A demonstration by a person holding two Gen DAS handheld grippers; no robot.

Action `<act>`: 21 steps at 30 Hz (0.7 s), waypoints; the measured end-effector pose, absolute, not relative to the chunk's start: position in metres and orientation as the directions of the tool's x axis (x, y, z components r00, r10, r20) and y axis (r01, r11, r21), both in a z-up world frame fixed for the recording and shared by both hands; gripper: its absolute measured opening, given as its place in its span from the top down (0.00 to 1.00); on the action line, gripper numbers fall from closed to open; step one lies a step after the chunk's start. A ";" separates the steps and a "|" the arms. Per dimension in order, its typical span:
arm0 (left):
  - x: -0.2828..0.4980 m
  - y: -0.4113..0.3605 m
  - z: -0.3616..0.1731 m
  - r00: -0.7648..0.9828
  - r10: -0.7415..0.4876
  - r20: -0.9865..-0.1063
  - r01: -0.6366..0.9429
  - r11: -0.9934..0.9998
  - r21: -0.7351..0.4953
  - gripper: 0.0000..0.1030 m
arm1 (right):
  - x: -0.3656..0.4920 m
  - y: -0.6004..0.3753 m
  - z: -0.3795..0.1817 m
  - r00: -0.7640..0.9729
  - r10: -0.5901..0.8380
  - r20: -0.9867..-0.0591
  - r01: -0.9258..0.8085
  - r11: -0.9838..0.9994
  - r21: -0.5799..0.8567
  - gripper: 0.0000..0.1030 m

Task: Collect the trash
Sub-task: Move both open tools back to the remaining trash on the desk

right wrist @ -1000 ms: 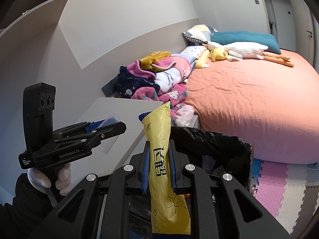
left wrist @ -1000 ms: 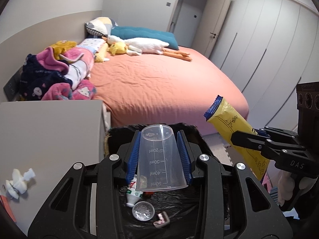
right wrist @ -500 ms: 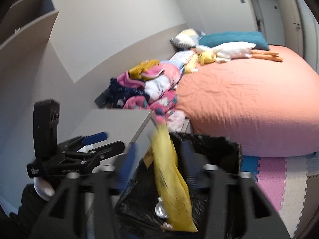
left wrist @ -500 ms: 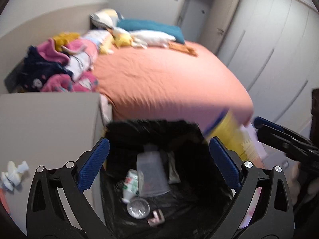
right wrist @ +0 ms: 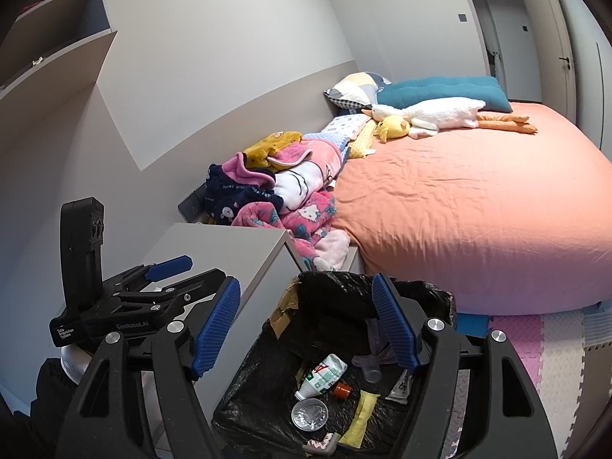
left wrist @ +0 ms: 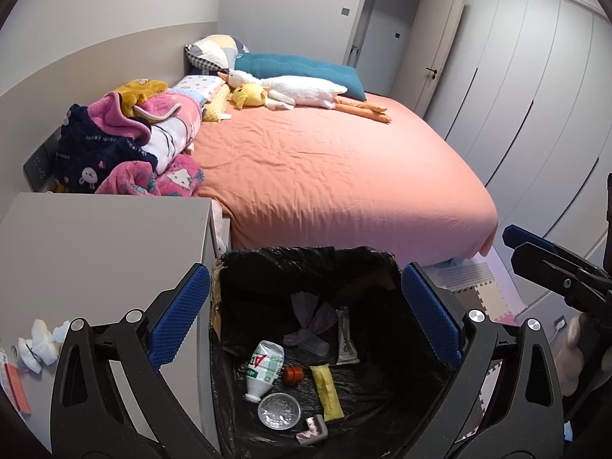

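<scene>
While both are hanging over the bin, the left hand-held gripper is gaping empty, the right hand-held gripper is opening, nothing between.

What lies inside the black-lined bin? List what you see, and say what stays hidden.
Inside the bin: a crushed bottle, red cap, yellow wrapper, clear lid, measuring cup and a silver packet. Anything beneath these is covered.
</scene>
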State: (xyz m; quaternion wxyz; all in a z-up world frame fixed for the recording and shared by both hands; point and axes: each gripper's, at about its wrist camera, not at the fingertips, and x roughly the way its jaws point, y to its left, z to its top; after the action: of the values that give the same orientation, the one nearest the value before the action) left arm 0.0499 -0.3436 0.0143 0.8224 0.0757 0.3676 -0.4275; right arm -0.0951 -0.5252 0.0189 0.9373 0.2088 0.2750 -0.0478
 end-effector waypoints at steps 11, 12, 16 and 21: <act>0.056 -0.314 0.018 0.421 -0.623 -0.659 0.718 0.673 -0.176 0.06 | -0.072 -0.500 0.020 0.839 0.103 -0.534 0.112 0.928 0.355 0.30; 0.057 -0.309 0.018 0.428 -0.619 -0.659 0.711 0.680 -0.177 0.06 | -0.069 -0.497 0.019 0.838 0.113 -0.534 0.102 0.929 0.356 0.30; 0.060 -0.290 0.017 0.456 -0.597 -0.660 0.679 0.713 -0.176 0.06 | -0.058 -0.482 0.019 0.831 0.151 -0.536 0.060 0.933 0.355 0.30; 0.064 -0.260 0.016 0.493 -0.565 -0.661 0.629 0.757 -0.178 0.06 | -0.044 -0.462 0.018 0.819 0.201 -0.538 0.005 0.934 0.356 0.30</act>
State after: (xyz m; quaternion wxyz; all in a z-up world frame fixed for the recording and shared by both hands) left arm 0.0636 -0.2597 0.0160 0.8630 0.0436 0.3657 -0.3458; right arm -0.0441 -0.4619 0.0176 0.9376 0.1735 0.2966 0.0521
